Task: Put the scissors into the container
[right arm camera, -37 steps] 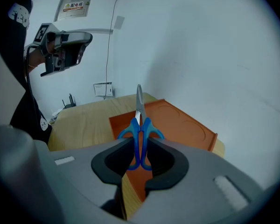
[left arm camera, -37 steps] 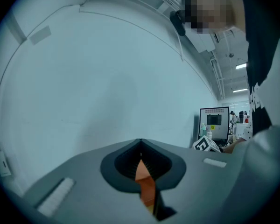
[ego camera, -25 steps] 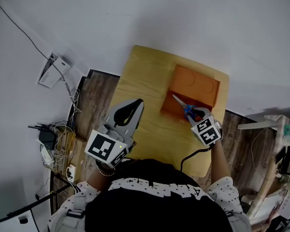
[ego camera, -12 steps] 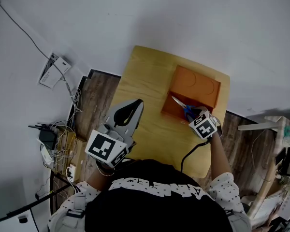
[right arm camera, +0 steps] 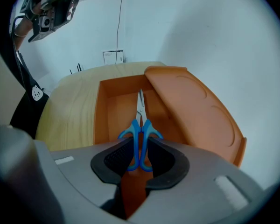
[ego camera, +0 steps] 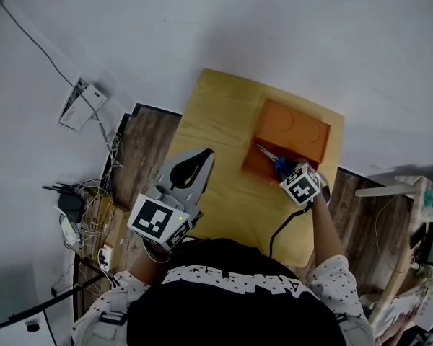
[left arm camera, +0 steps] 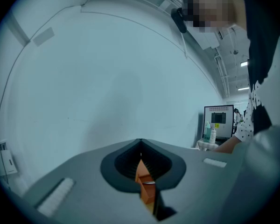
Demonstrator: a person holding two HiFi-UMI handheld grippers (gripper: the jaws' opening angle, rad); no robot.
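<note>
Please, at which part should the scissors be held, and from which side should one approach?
Hold the scissors by the blue handle loops, from the near, handle end, as the right gripper does: the blades point away into the open container.

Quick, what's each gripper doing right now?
Left gripper: shut, holding nothing.
Right gripper: shut on the scissors, blades over the open container.

I see the scissors (right arm camera: pixel 141 127): handles glossy blue plastic, blades bright metal. Container (right arm camera: pixel 196 106) looks like smooth matt orange plastic. Table (right arm camera: pixel 70 111) is pale wood, smooth w/ fine grain. Right gripper (right arm camera: pixel 140 148) is matt grey plastic, pads (right arm camera: pixel 115 157) dark & ribbed. Floor (ego camera: pixel 141 143) is dark wood planks.
</note>
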